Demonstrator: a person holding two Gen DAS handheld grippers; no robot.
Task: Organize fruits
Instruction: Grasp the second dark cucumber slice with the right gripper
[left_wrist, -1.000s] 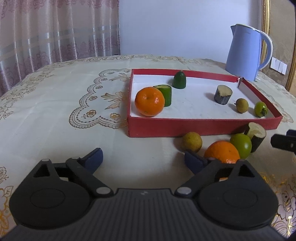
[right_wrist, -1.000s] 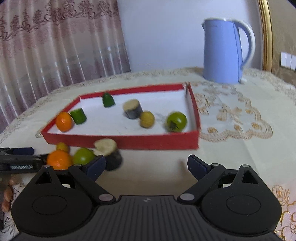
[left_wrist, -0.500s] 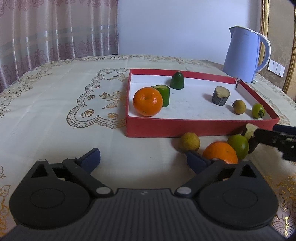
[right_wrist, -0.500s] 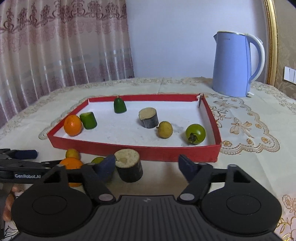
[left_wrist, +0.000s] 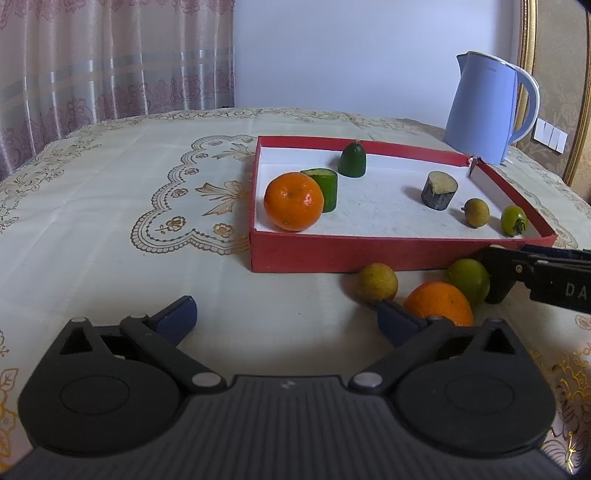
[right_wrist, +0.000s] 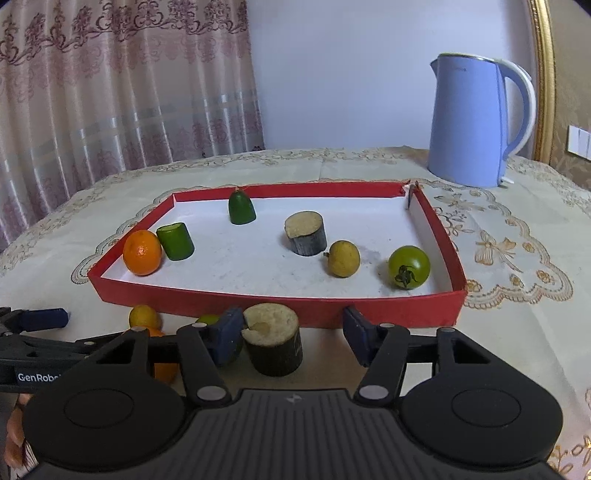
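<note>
Left wrist cam: my left gripper (left_wrist: 284, 314) has its jaws spread wide and still opening, nothing btwn them, just bare tablecloth (left_wrist: 92, 206). An orange (left_wrist: 437, 304), a lime (left_wrist: 467, 282) and a small yellow fruit (left_wrist: 376, 282) sit on the cloth just in front of the red tray (left_wrist: 369, 253).

Right wrist cam: my right gripper (right_wrist: 291, 336) is closing around the dark-barked stump piece (right_wrist: 273, 345), which stands upright outside the tray's near wall; left pad touches it, right pad's still apart.
</note>
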